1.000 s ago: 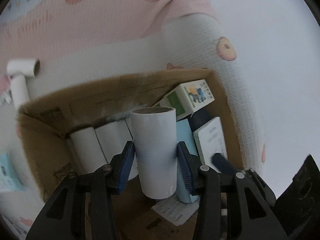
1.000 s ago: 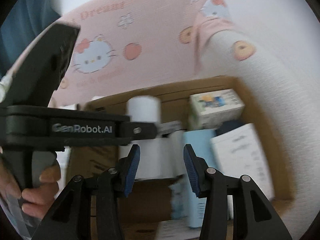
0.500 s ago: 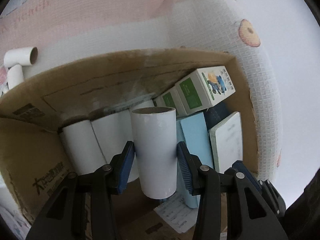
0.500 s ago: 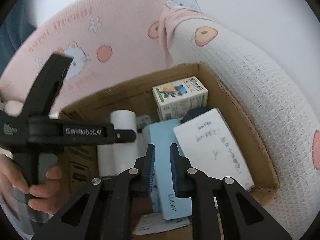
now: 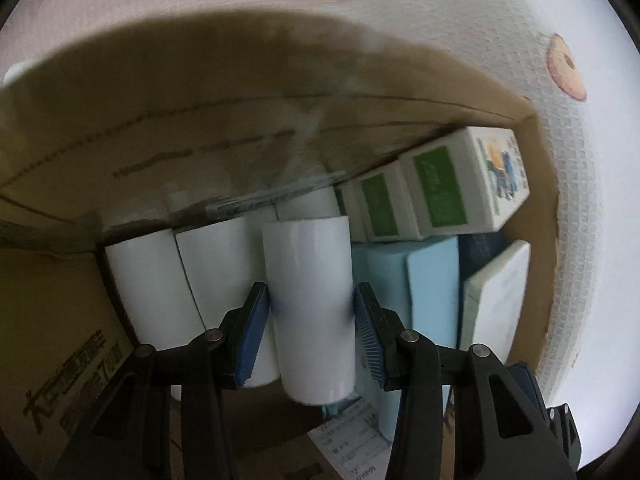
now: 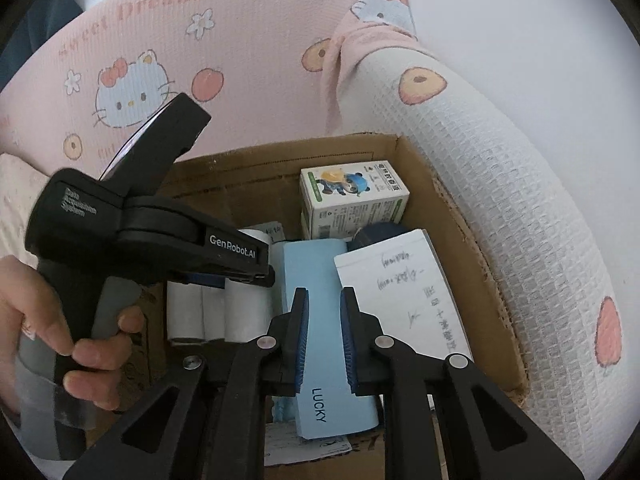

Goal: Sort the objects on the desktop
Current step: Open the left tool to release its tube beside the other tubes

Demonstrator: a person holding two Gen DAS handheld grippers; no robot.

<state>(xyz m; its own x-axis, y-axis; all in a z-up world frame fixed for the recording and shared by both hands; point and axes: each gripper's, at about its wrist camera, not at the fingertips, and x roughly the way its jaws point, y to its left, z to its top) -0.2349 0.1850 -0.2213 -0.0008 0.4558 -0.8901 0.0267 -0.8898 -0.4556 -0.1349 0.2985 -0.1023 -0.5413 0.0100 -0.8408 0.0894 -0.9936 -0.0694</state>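
One white roll (image 5: 310, 304) clamped by left gripper (image 5: 312, 340), top blurred; right gripper (image 6: 323, 340) parted, empty.

Box left side: white rolls (image 5: 160, 280) stand packed side by side against the cardboard box (image 5: 240, 120) wall.
Box centre: the held white tube (image 5: 310, 304) in the left claw (image 5: 310, 336) hangs beside those rolls, with bare floor below.
Box right side: light blue box (image 6: 320, 320), white notepad (image 6: 404, 300) and green-and-white cartons (image 5: 460, 188) fill it.
Above box: right claw (image 6: 323, 344), nearly closed, over the blue box; left claw body (image 6: 148, 232) blocks the left.
Around box: padded rail (image 6: 500, 200) close on the right.
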